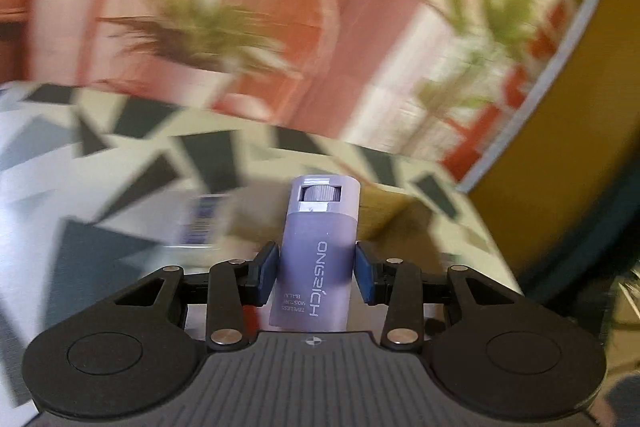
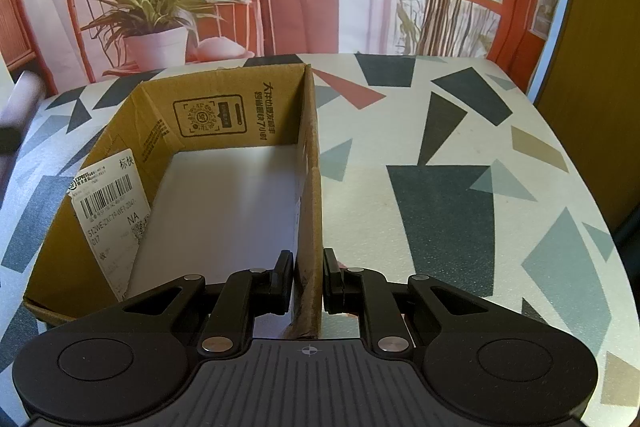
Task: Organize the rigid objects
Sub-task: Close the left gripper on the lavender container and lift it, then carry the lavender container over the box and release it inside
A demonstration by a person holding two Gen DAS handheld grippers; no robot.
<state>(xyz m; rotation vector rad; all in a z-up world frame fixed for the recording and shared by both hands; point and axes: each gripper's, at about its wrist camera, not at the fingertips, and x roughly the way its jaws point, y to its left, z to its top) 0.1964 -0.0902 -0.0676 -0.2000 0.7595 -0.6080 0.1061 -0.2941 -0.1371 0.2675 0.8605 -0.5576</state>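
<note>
Moisture balm stick [image 1: 316,259], lavender, is sitting lengthwise between the blue pads [image 1: 267,273] of the left gripper [image 1: 316,269], whose jaws are clamping its sides above the patterned table [image 1: 120,155]. Right gripper [image 2: 307,279] is pinching the cardboard box [image 2: 224,123] by its right wall, jaws closed on the cardboard; the box is standing open on the table.

The left claw [image 1: 316,273] grips with its pads part-way apart, while the right claw [image 2: 307,281] is clamped nearly closed.

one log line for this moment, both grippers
left gripper: shut on balm stick, lifted | right gripper: shut on cardboard box wall | box: nothing in it
</note>
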